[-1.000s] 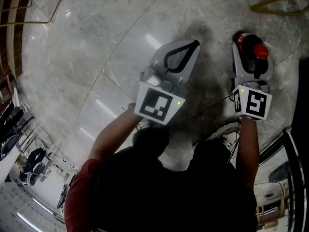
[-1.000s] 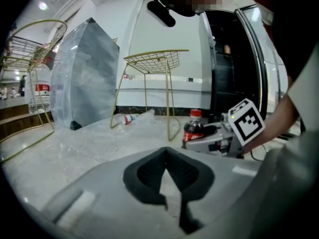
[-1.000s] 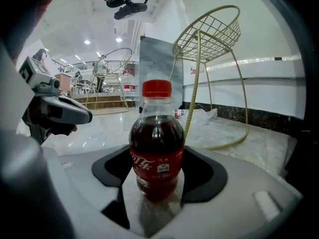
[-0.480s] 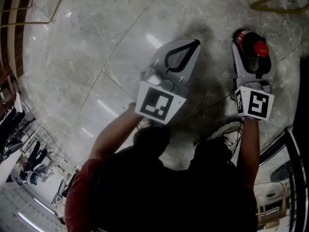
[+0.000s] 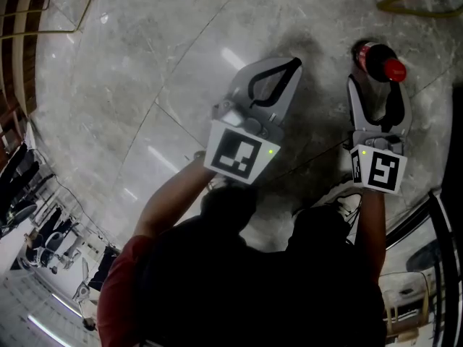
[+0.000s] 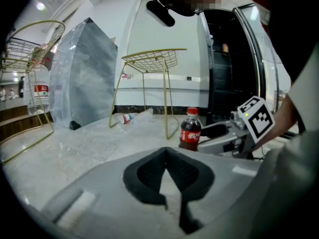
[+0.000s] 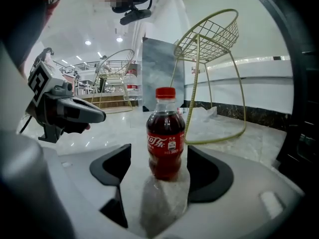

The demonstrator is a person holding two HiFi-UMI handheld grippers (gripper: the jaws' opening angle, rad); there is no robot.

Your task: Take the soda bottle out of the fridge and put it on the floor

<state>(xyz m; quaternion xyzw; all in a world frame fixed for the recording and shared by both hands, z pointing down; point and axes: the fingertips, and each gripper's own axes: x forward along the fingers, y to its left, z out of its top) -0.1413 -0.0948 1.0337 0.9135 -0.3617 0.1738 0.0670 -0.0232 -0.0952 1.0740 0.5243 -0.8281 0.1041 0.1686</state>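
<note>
The soda bottle (image 5: pixel 376 60), dark cola with a red cap and red label, stands upright on the marble floor. It also shows in the right gripper view (image 7: pixel 166 141) and the left gripper view (image 6: pixel 190 129). My right gripper (image 5: pixel 376 89) is open. Its jaws have just been opening, and the bottle stands free at the fingertips with a gap to the left pad (image 7: pixel 112 168). My left gripper (image 5: pixel 293 65) hovers over bare floor to the bottle's left, shut with nothing in it (image 6: pixel 166 151).
A gold wire stool (image 6: pixel 154 59) stands behind the bottle. Beside it is a grey marble block (image 6: pixel 84 73) and a plastic bottle (image 6: pixel 124 118) lying on the floor. The fridge with its open door (image 6: pixel 229 59) is at the right. Yellow wire (image 5: pixel 412 2) lies far right.
The right gripper has drawn back toward the person, off the bottle, with its jaws spread wider. The bottle stays standing on the floor. The left gripper has not moved.
</note>
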